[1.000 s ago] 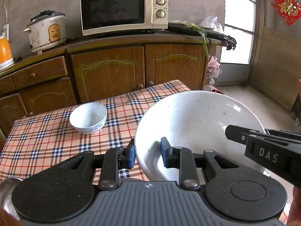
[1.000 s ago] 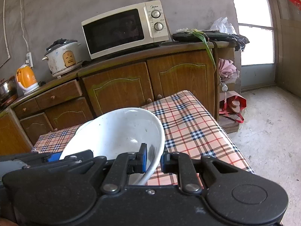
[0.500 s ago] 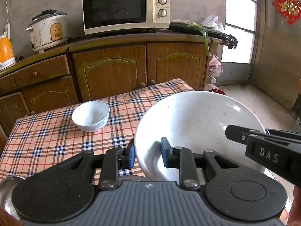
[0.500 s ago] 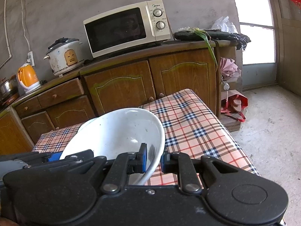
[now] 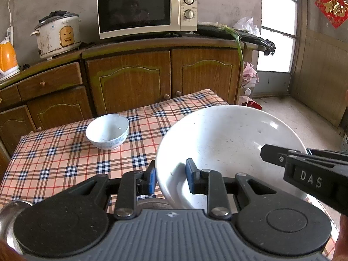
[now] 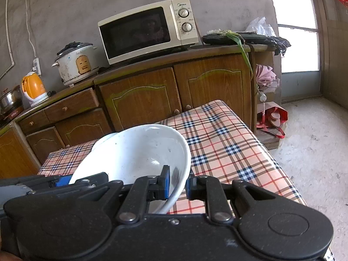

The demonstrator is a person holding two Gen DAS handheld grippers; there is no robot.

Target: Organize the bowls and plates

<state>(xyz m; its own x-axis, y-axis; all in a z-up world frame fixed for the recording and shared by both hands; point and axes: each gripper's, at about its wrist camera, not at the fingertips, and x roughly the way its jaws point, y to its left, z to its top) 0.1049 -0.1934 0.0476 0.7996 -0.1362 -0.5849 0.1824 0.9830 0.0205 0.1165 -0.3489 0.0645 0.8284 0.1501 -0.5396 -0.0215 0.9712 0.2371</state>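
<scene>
Together, left gripper (image 5: 170, 177) and right gripper (image 6: 176, 182) pinch the smooth, round white plate's (image 5: 228, 143) rim.

The left black two-finger gripper with blue pads (image 5: 170, 179) is closed on the near rim of the large white ceramic bowl (image 5: 230, 143), one pad outside the wall and one inside. The right black two-finger gripper with blue pads (image 6: 177, 184) clamps the same bowl's rim at its right side, likewise one pad on each face; its dark body reaches in from the right edge of the left wrist view.
</scene>
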